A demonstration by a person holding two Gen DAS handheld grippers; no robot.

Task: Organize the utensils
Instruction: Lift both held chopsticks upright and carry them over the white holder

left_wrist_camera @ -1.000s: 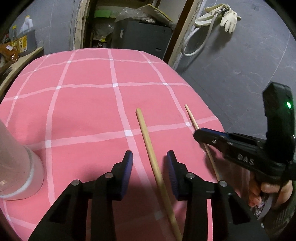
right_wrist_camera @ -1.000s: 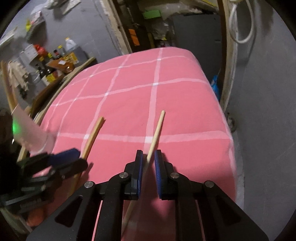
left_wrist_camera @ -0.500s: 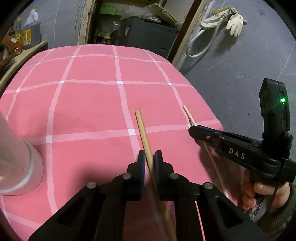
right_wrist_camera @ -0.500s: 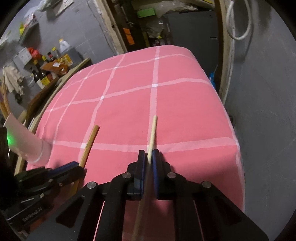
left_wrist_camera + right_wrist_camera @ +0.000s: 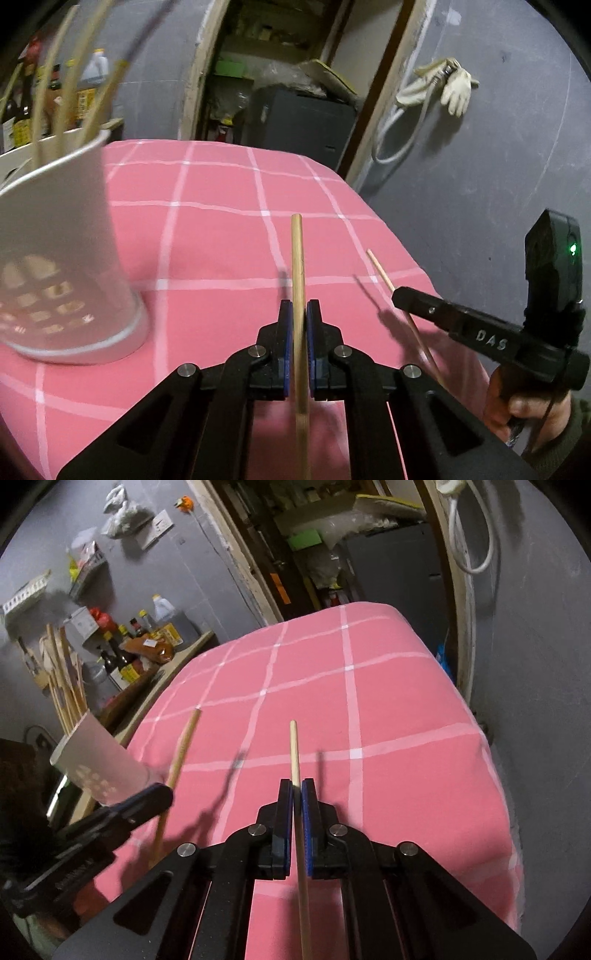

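My left gripper [image 5: 299,314] is shut on a thick wooden chopstick [image 5: 297,258], lifted off the pink checked cloth [image 5: 221,236]; its shadow falls on the cloth. My right gripper [image 5: 297,792] is shut on a thinner wooden chopstick [image 5: 294,749], also raised. In the left wrist view the right gripper [image 5: 410,295] holds that thin chopstick [image 5: 384,273] at the right. In the right wrist view the left gripper [image 5: 155,794] holds the thick chopstick [image 5: 183,746] at the left. A white perforated utensil holder [image 5: 62,258] with several wooden sticks stands left of both, also seen as holder [image 5: 96,768].
The cloth-covered table drops off at its right edge [image 5: 491,775] beside a grey wall. A shelf with bottles [image 5: 125,657] lies behind the holder. A dark doorway with a cabinet [image 5: 299,122] is beyond the far edge. A person's hand [image 5: 524,406] grips the right tool.
Both grippers shut on their chopsticks and lifted them off the cloth. Both hands rose and the views tilted up, bringing the holder's rim and sticks into sight.
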